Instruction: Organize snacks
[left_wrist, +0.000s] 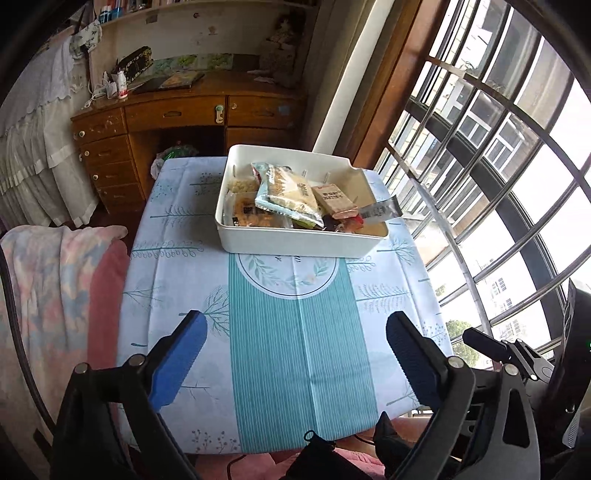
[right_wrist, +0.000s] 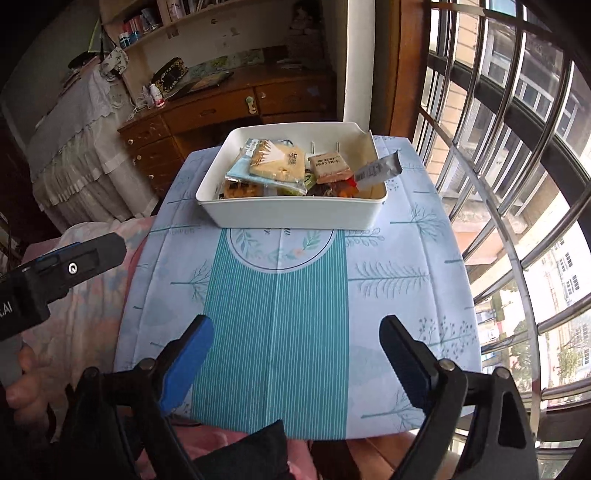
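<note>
White plastic makes the box (left_wrist: 295, 242), a deep square tub that sits at the far end of a small table. The table wears a pale blue cloth with little trees and a striped teal band (left_wrist: 299, 354) down the middle. In the left wrist view the box is full of snack packs. A big pale yellow cracker pack in a clear blue wrapper (left_wrist: 291, 195) lies on top. Next to it lies a small brown square biscuit pack (left_wrist: 334, 201). A thin silver stick pack (left_wrist: 380, 212) pokes out over the right rim. The left gripper (left_wrist: 295, 354) hangs over the near part of the cloth, well apart from the box. Its blue-padded jaws stand wide apart with nothing between them. A wooden desk with drawers (left_wrist: 184, 118) stands behind the table.

In the right wrist view the same box (right_wrist: 291, 212) sits at the far end, and the silver stick pack (right_wrist: 378, 170) leans over its right side. The right gripper (right_wrist: 297, 354) hangs over the teal band, far from the box. Its jaws are spread wide and hold nothing. The left gripper (right_wrist: 107, 245) shows at the left edge, with a hand (right_wrist: 22, 384) under it. A barred window (right_wrist: 517, 147) fills the right side.
</note>
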